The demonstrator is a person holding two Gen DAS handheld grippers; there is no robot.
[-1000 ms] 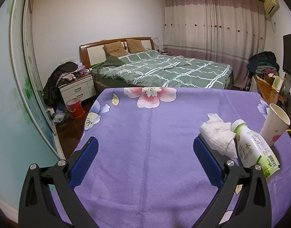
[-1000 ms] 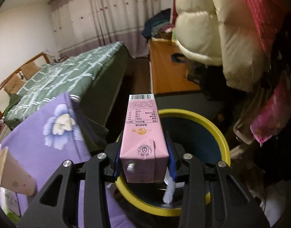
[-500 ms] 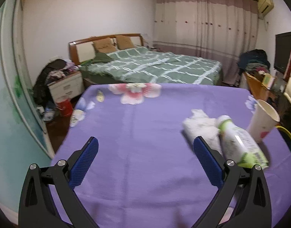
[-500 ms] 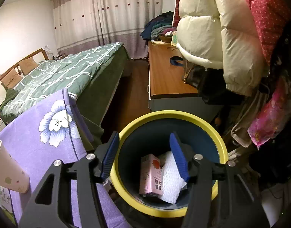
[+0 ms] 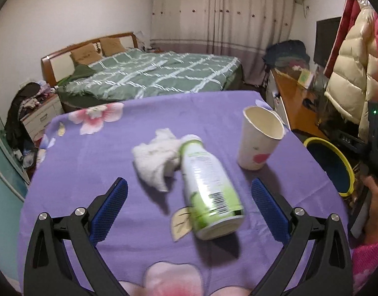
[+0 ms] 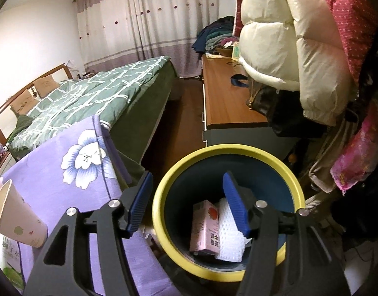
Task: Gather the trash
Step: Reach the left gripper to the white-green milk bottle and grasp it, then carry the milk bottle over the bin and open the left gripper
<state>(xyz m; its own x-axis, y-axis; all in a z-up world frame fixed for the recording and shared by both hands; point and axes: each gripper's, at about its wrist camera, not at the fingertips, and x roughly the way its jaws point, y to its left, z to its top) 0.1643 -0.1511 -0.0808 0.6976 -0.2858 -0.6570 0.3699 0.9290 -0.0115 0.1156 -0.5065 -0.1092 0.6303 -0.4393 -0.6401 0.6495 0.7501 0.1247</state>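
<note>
A green-and-white plastic bottle (image 5: 208, 190) lies on its side on the purple flowered tablecloth (image 5: 90, 162), between the fingers of my open left gripper (image 5: 189, 199). A crumpled white tissue (image 5: 156, 157) lies against the bottle's cap. A paper cup (image 5: 259, 140) stands upright to the right; it also shows in the right wrist view (image 6: 13, 217). My right gripper (image 6: 189, 202) is open and empty above the yellow-rimmed blue bin (image 6: 295, 192). A pink carton (image 6: 205, 227) and white foam netting (image 6: 229, 239) lie inside the bin.
The bin (image 5: 337, 162) stands on the floor off the table's right edge. A wooden desk (image 6: 228, 98) and hanging puffer coats (image 6: 300, 49) are behind it. A green-quilted bed (image 5: 151, 76) lies beyond the table, with a white nightstand (image 5: 38, 116) at the left.
My right gripper opened and the pink carton dropped into the bin. My left gripper swung right, so the bottle and tissue now lie between its fingers.
</note>
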